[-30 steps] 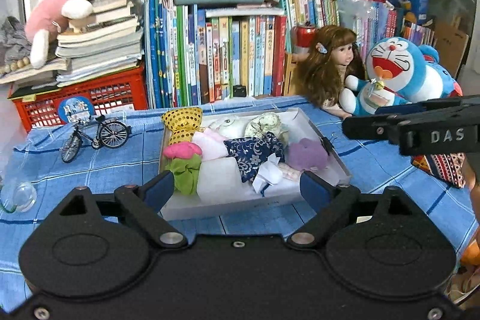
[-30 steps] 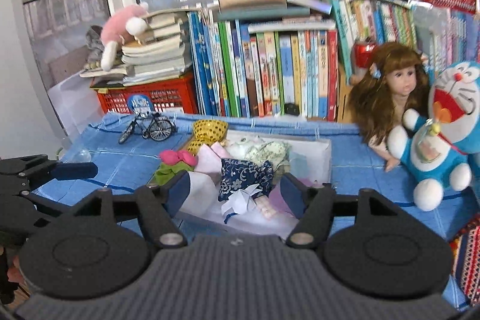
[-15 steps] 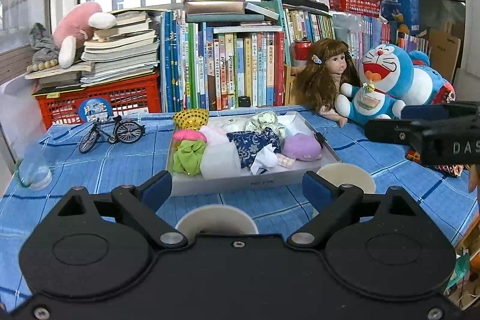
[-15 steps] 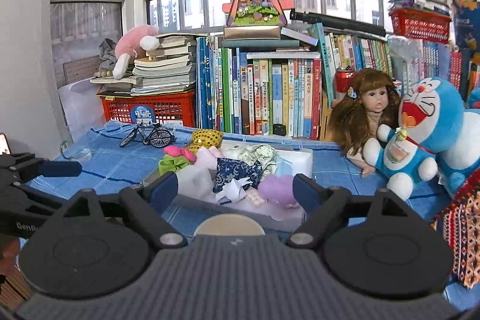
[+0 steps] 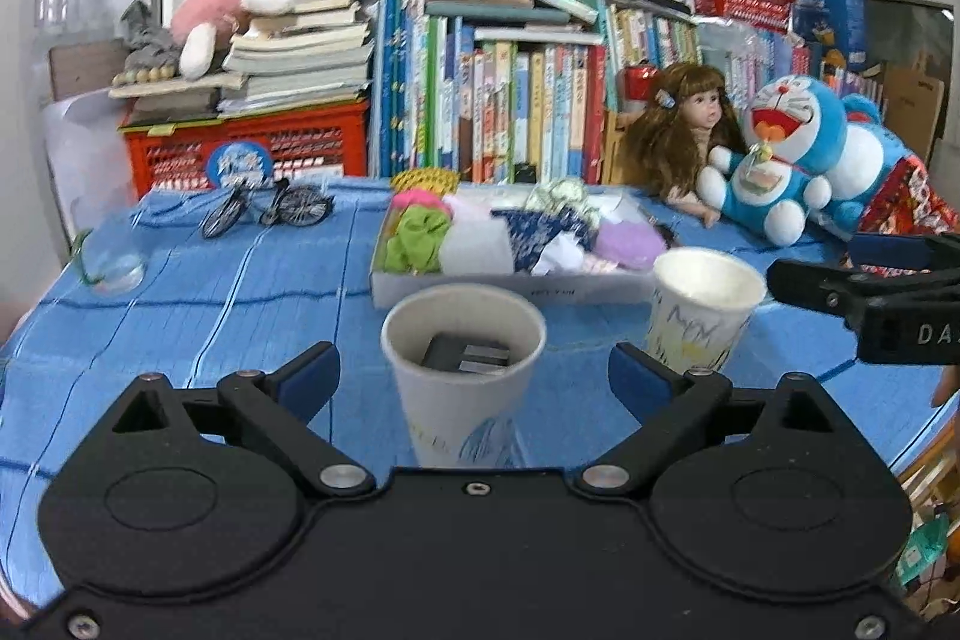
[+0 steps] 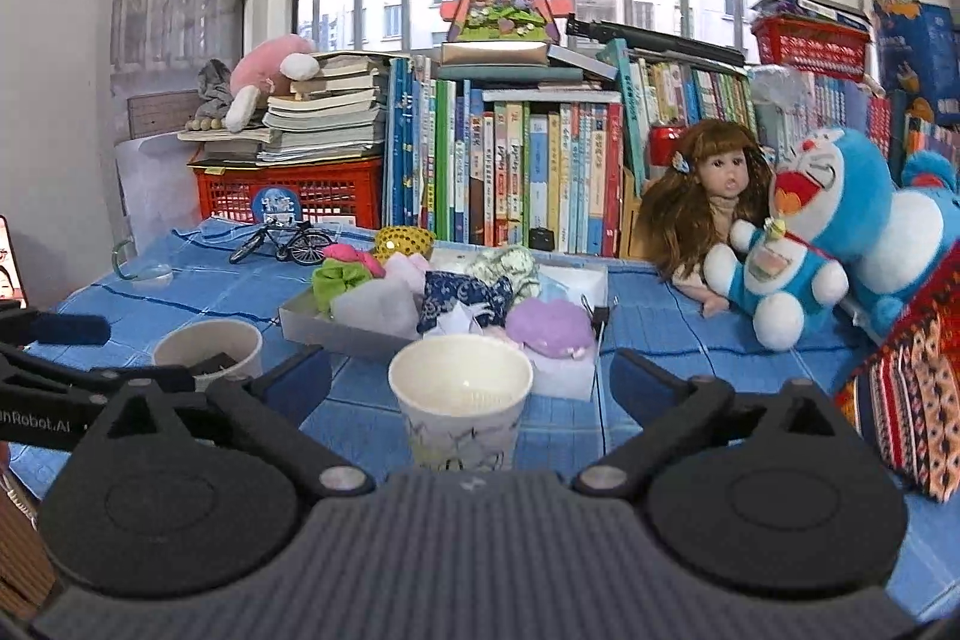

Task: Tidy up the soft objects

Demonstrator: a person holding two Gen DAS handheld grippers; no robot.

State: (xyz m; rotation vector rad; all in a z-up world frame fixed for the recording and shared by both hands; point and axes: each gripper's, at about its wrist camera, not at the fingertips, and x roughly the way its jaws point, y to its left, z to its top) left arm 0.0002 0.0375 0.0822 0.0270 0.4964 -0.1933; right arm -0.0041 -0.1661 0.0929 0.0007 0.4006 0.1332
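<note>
A shallow white tray on the blue tablecloth holds several soft things: a green cloth, a navy patterned cloth and a purple pouch. In front of it stand two paper cups. My left gripper has its jaws opening around the near cup, which has a dark object inside; the pads are clear of it. My right gripper is also opening, with the scribbled cup standing free between its fingers. That scribbled cup shows at the right in the left wrist view.
A toy bicycle and a glass bowl sit at the left. A doll and a blue plush cat lean at the back right. Books and a red crate line the back. A patterned cloth lies at the right.
Both grippers have pulled back from the tray and sunk lower. The two paper cups have come into view between the jaws, and both pairs of jaws stand wider.
</note>
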